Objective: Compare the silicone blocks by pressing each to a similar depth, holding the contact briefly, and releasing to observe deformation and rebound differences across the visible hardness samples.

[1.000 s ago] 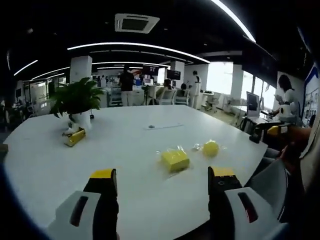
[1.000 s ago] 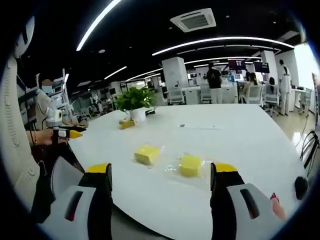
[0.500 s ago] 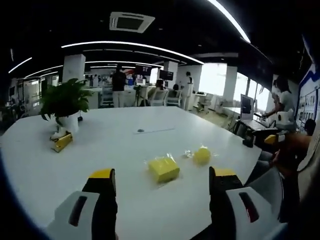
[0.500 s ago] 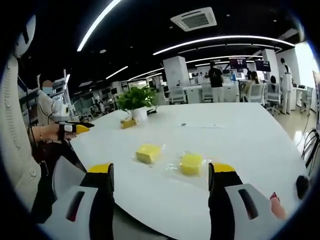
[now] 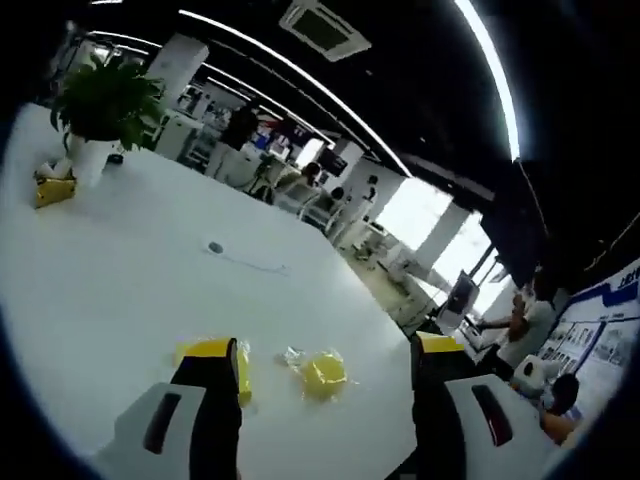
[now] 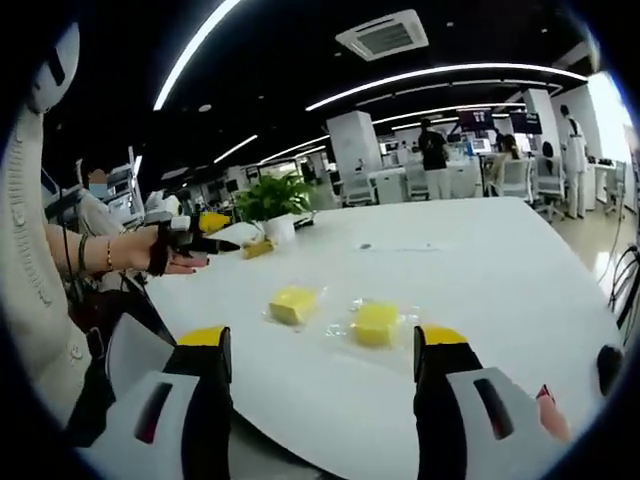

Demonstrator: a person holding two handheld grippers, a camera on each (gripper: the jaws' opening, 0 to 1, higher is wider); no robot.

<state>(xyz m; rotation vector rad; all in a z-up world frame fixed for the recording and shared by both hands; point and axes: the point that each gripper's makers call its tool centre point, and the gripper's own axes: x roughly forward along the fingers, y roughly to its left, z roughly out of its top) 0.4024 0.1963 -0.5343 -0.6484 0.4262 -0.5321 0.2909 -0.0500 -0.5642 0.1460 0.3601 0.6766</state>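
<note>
Two yellow silicone blocks lie in clear wrappers on the white table (image 6: 480,270). In the right gripper view the left block (image 6: 291,304) and the right block (image 6: 375,323) sit just beyond my right gripper (image 6: 322,336), which is open and holds nothing. In the left gripper view, one block (image 5: 322,372) lies between the jaws of my open left gripper (image 5: 325,350). The other block (image 5: 244,368) is partly hidden behind its left jaw. From the left of the right gripper view, a hand holds the left gripper (image 6: 205,235) above the table's edge.
A potted plant (image 6: 272,200) with a small yellow object (image 6: 257,247) beside it stands at the far side of the table. A small dark item with a white strip (image 5: 215,247) lies mid-table. People and desks fill the office behind.
The left gripper has risen and swung in over the table, its view tilting; the blocks now sit near its jaws. The right gripper has barely moved. The blocks lie where they were.
</note>
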